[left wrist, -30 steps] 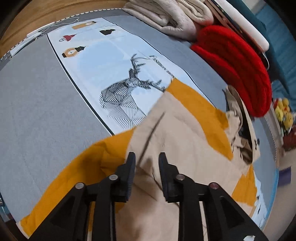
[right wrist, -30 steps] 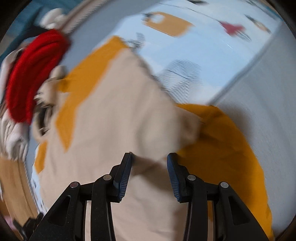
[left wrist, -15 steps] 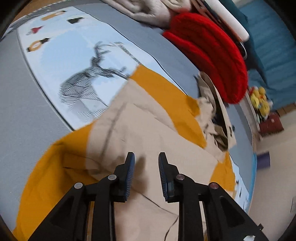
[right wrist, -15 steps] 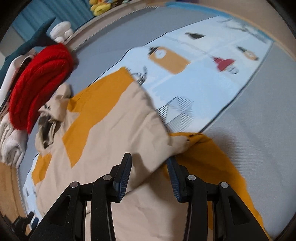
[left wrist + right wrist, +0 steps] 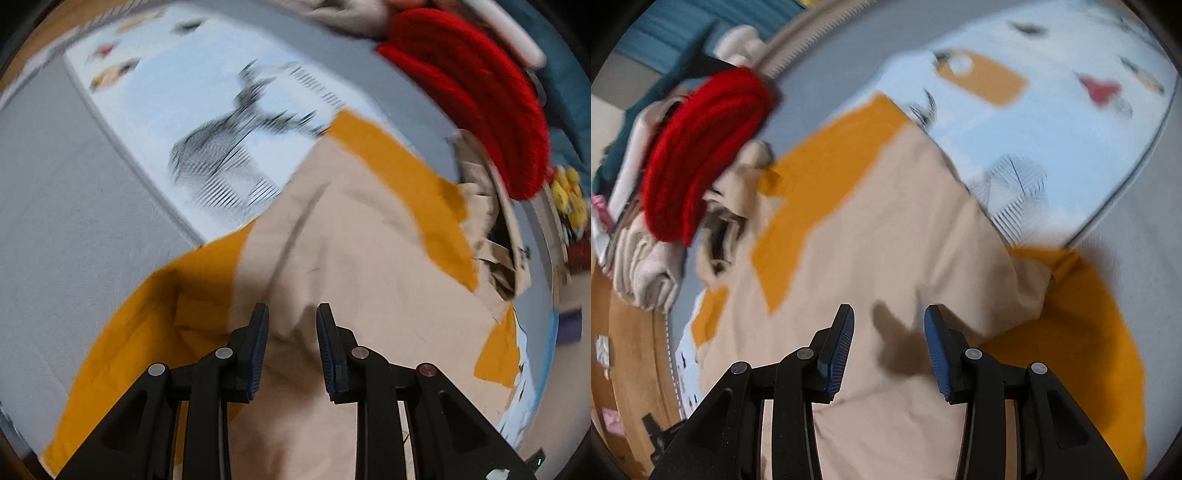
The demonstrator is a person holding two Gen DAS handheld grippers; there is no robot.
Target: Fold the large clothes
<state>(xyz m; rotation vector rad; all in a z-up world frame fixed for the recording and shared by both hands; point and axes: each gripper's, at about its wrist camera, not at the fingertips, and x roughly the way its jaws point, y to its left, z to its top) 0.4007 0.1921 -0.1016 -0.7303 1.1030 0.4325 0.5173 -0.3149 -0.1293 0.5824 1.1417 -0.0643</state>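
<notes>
A large beige and mustard-orange garment lies spread on a grey mat, partly over a pale blue printed panel. It also fills the middle of the right wrist view. My left gripper is open and hovers just above the beige cloth near an orange sleeve. My right gripper is open and empty above the beige cloth, with a folded orange sleeve to its right. Neither gripper holds cloth.
A red knitted item lies at the far edge by the garment's collar, also in the right wrist view. Folded cream cloth sits beside it. Wooden floor borders the mat. Yellow toys stand at the right.
Both grippers have shifted over the garment and the views are blurred by motion. The left view has swung back toward the deer print. Both jaws stay open and empty.
</notes>
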